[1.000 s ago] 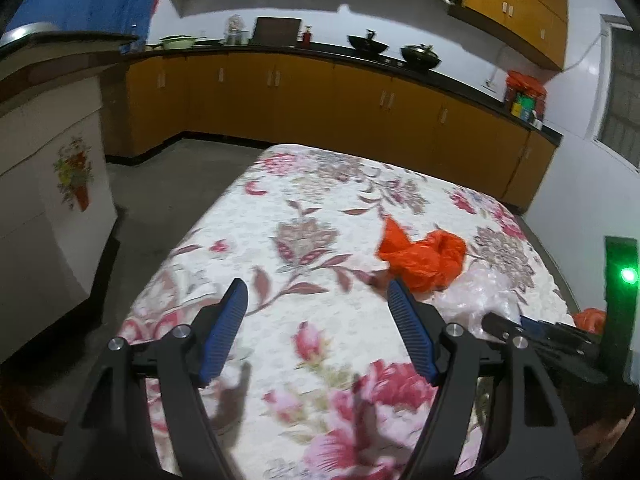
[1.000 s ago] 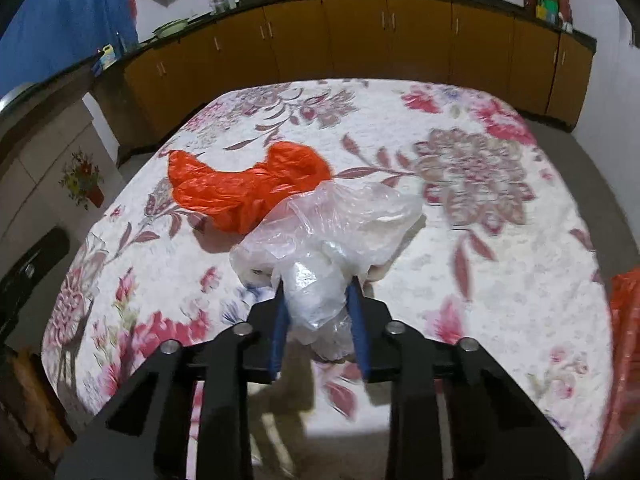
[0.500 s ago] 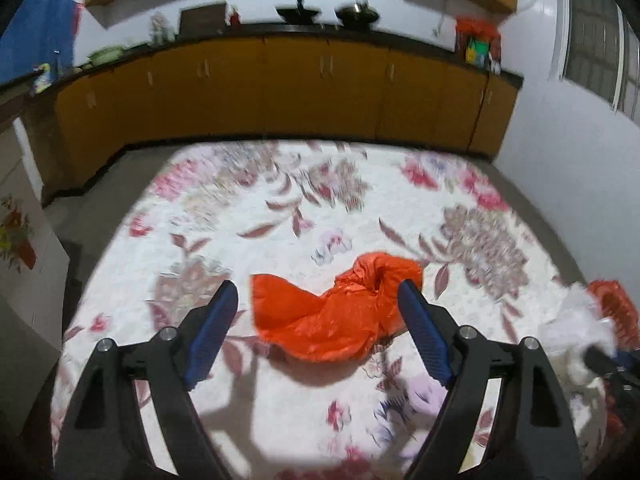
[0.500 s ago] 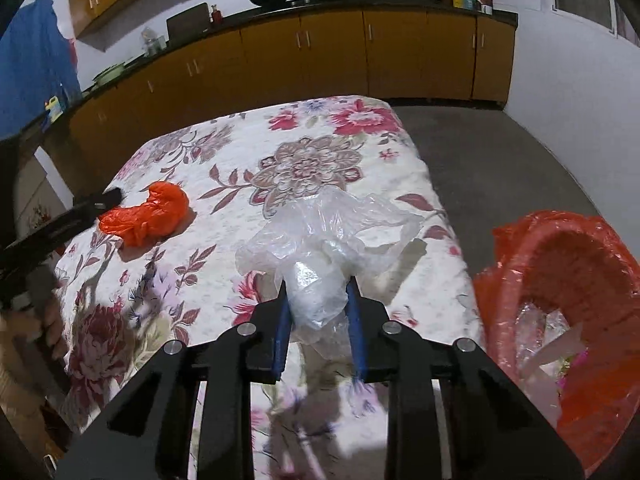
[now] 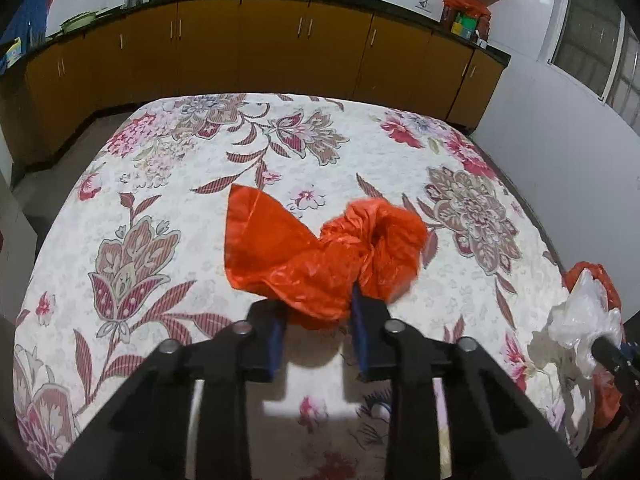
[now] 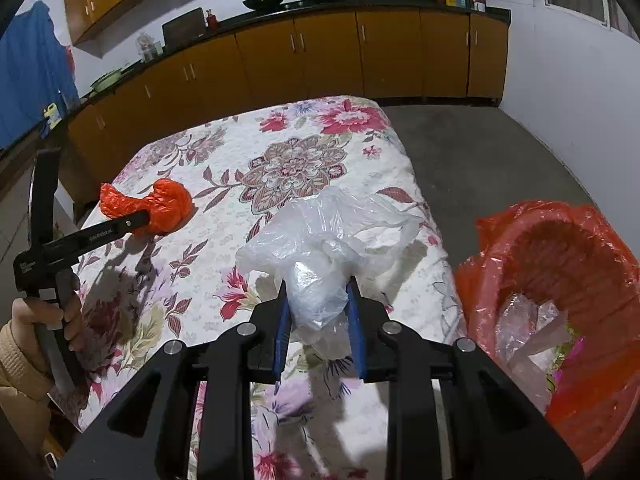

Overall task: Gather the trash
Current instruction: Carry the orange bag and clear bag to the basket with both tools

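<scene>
A crumpled orange plastic bag point(image 5: 320, 256) lies on the floral tablecloth point(image 5: 160, 208). My left gripper point(image 5: 316, 320) is shut on its near edge; it also shows in the right wrist view point(image 6: 160, 208). My right gripper point(image 6: 318, 320) is shut on a clear plastic bag point(image 6: 324, 240) and holds it above the table's right edge, beside an orange-lined trash basket point(image 6: 560, 264) with clear wrappers inside. The clear bag also shows at the right of the left wrist view point(image 5: 580, 316).
Brown kitchen cabinets point(image 5: 280, 48) with a dark counter and woks run along the back wall. Grey floor point(image 6: 480, 152) lies right of the table. A blue cloth point(image 6: 32, 72) hangs at the far left. The person's left hand point(image 6: 44, 320) shows.
My left gripper moved onto the orange bag and closed on it. My right gripper carried the clear bag right, toward the trash basket.
</scene>
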